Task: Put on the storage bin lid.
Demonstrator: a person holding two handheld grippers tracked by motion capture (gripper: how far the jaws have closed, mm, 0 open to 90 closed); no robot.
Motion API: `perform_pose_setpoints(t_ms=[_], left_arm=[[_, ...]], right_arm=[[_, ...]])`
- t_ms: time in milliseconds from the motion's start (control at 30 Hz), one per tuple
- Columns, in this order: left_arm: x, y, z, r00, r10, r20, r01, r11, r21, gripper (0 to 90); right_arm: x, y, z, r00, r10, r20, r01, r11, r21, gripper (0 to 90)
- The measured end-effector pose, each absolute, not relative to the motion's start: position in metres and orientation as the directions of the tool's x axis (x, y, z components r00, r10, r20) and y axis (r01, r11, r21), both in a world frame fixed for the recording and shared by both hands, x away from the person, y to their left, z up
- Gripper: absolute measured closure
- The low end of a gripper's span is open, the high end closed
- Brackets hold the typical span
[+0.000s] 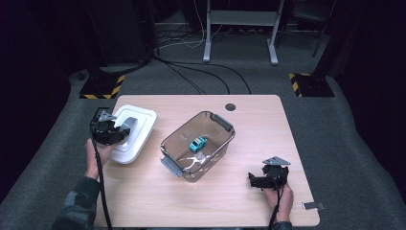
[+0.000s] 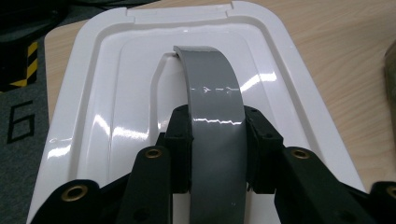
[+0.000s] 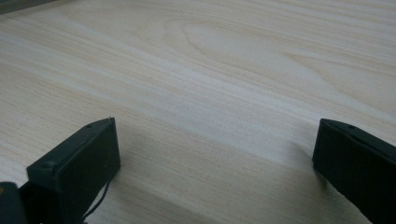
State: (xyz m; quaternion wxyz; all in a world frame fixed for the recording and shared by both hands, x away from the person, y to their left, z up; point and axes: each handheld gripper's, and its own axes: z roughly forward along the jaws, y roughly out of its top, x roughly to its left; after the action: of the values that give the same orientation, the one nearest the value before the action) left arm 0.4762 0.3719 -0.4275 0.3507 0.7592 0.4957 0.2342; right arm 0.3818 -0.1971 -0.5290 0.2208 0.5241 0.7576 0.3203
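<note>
The left gripper (image 2: pixel 217 149) clamped the grey handle (image 2: pixel 215 116) of the white lid (image 1: pixel 130 133), left of the clear container (image 1: pixel 197 145); the right gripper (image 3: pixel 215 154) rested wide open, empty. The lid seemed partly raised, so it might swing and slip.

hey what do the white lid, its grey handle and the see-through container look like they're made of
White lid: likely glossy hard plastic; it shows sharp highlights and moulded steps.
Grey handle: smooth plastic or rubbery strap, slightly shiny, arched; which one is unclear.
Container: clear smoke-tinted plastic, probably; the toy car shows through its wall, and grey latches sit on its ends.
</note>
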Motion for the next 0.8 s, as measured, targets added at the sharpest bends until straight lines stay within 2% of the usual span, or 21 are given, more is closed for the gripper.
perform_pose_setpoints(t_ms=[233, 800], left_arm=[[0.474, 0.373, -0.412, 0.413, 0.911, -0.020, 0.586, -0.248, 0.772, 67.0], [0.475, 0.352, -0.376, 0.480, 0.877, 0.005, 0.547, -0.304, 0.780, 67.0]], right_arm=[[0.382, -0.197, -0.529, -0.352, 0.936, 0.001, 0.653, 0.245, 0.717, 0.0], [0.382, -0.197, -0.529, -0.352, 0.936, 0.001, 0.653, 0.245, 0.717, 0.0]])
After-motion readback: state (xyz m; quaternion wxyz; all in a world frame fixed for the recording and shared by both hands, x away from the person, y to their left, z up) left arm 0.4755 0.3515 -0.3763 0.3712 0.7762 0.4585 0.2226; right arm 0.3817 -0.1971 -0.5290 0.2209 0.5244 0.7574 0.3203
